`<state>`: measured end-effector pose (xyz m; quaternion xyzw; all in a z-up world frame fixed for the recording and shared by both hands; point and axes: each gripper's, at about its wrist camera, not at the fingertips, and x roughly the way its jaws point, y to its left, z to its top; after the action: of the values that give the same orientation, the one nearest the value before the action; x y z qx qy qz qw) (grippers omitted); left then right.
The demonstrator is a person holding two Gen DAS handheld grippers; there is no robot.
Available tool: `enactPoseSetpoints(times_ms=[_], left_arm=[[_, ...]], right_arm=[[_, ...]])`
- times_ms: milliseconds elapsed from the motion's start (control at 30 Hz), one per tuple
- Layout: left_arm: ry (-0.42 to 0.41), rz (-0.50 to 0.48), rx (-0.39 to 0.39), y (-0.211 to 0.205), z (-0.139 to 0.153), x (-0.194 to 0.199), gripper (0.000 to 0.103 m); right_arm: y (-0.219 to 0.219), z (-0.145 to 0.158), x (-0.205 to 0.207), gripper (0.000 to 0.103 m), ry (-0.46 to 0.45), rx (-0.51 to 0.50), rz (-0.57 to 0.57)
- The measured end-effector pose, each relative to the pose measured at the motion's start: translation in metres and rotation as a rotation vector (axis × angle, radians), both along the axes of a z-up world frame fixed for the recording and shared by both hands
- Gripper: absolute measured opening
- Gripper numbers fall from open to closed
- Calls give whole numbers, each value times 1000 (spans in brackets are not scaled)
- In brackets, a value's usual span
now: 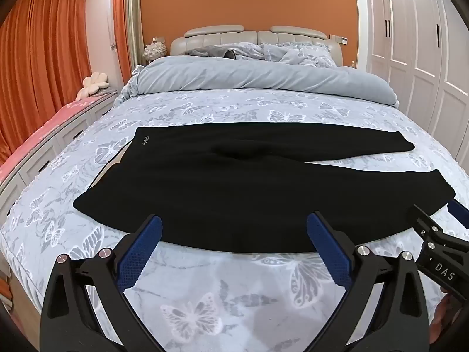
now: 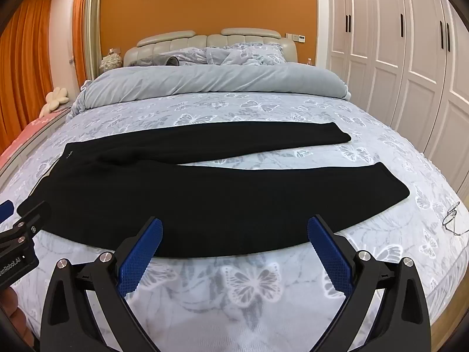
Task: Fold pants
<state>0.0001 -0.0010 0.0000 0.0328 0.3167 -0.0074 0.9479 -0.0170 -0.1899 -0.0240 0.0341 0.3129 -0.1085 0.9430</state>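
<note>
The bed (image 1: 205, 111) carries the black pants (image 1: 234, 182) spread flat crosswise, legs splayed and ready for folding, while the left gripper (image 1: 234, 252) and right gripper (image 2: 234, 252) hover at the near edge, jaws wide apart and empty.

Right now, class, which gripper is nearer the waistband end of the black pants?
Left. The left gripper hovers open beside the waistband half; the right gripper hovers open farther along, toward the leg cuffs.

Bright even indoor light, sharp, fisheye-bent edges
</note>
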Motion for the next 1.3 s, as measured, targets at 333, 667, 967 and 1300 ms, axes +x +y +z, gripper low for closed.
enactPoseSetpoints(times_ms=[333,667,967,1300], left_arm=[[-8,7,-7,1,0,1,97],[-13,-1,1,-1,6,0,97],[-14,-7,1,2,9,1,97],[-11,-8,5,-3,5,0,97]], right_arm=[[0,-1,0,98,0,3,1],[0,-1,0,98,0,3,0],[-1,-1,0,98,0,2,0],[0,-2,0,98,2,-1,6]])
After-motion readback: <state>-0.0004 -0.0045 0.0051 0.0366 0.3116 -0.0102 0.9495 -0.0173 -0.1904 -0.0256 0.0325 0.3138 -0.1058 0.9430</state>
